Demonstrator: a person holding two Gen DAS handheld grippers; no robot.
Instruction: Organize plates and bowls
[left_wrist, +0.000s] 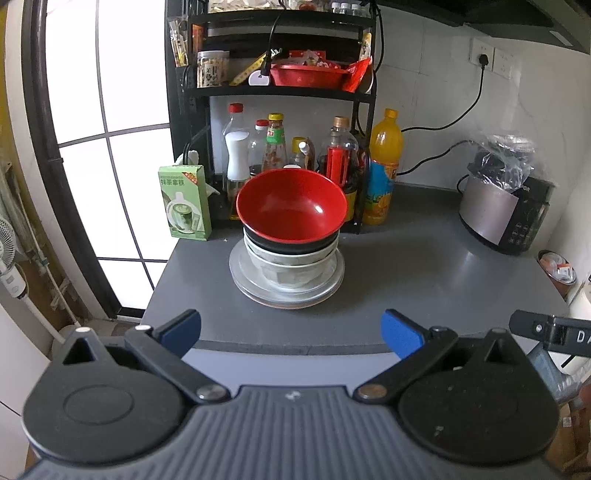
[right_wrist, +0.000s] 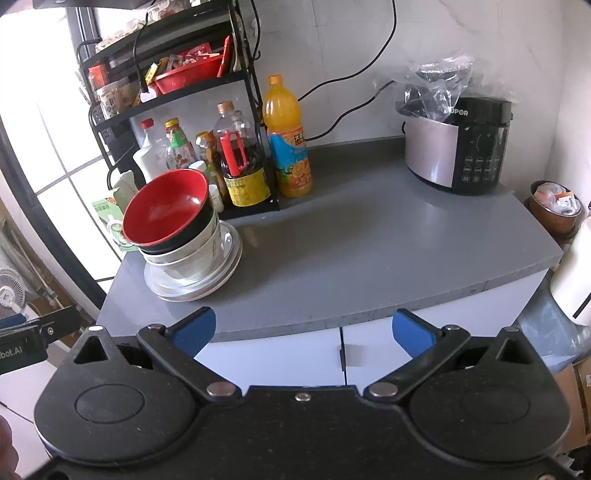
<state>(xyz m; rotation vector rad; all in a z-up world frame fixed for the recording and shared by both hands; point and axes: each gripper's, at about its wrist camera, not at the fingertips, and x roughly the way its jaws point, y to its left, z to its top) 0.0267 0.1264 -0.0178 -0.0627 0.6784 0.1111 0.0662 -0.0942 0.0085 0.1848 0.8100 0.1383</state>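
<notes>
On the grey countertop (left_wrist: 424, 266) one stack of dishes stands near the left edge, in front of the black shelf rack (left_wrist: 273, 92). At the bottom of the stack lie the flat metal plates (left_wrist: 288, 295), on them sit pale metal bowls (left_wrist: 291, 266), and on the very top rests the red bowl (left_wrist: 291, 205), which has a black outside and leans a little to one side. In the right wrist view the same stack is at the left, with the red bowl (right_wrist: 166, 206) tilted toward the camera above the plates (right_wrist: 192, 284). The left gripper (left_wrist: 291, 334) is held over the front edge of the counter, its blue fingers spread wide apart with nothing between them, well apart from the stack. The right gripper (right_wrist: 303, 330) is also spread wide and empty, above the counter edge and the white cabinet doors (right_wrist: 332, 358). Behind the stack stand sauce bottles (left_wrist: 277, 144), an orange juice bottle (left_wrist: 384, 166) and a green box (left_wrist: 184, 203). A rice cooker (right_wrist: 458, 147) with a plastic bag on top stands at the far right corner.
</notes>
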